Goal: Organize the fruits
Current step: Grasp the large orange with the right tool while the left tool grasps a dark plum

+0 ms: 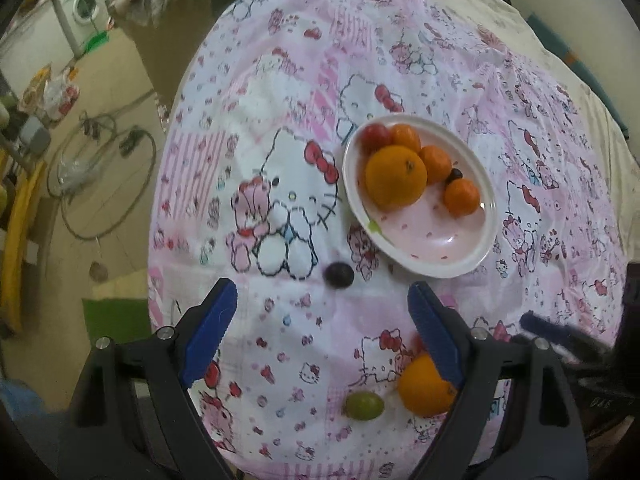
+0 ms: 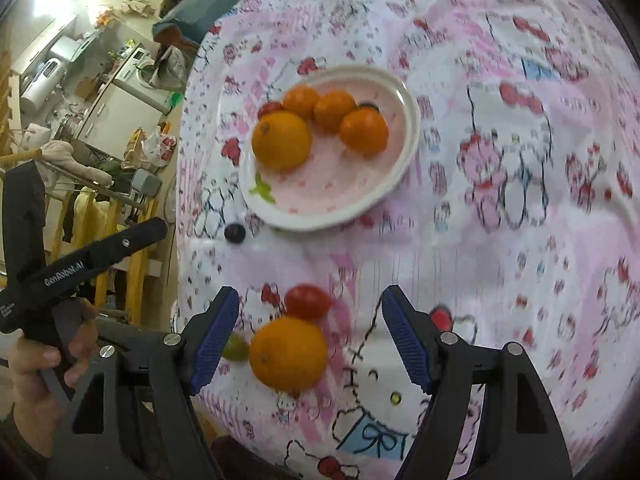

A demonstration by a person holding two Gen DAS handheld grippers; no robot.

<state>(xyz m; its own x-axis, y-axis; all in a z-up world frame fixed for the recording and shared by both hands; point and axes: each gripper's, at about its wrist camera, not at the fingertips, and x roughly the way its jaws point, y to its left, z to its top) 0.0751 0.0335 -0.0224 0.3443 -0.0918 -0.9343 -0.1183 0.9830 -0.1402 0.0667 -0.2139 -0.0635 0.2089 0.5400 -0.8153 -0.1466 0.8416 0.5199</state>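
Note:
A white plate (image 1: 434, 270) (image 2: 320, 222) on the pink cartoon cloth holds a big orange (image 1: 396, 176) (image 2: 282, 140), three small oranges, a red tomato (image 1: 375, 136) and a dark grape (image 1: 455, 175). Loose on the cloth lie a dark grape (image 1: 339, 275) (image 2: 235, 233), a green grape (image 1: 364, 405) (image 2: 236, 348), an orange (image 1: 424, 388) (image 2: 288, 354) and a red tomato (image 2: 308, 302). My left gripper (image 1: 322, 286) hangs open above the cloth, just near the loose dark grape. My right gripper (image 2: 310, 291) is open over the loose orange and tomato, touching neither.
The cloth-covered table (image 1: 280, 80) drops off at its left edge to a floor with cables (image 1: 100, 184) and a washing machine (image 1: 82, 8). A hand (image 2: 36, 380) holds the left gripper's handle (image 2: 100, 250) at the left of the right wrist view.

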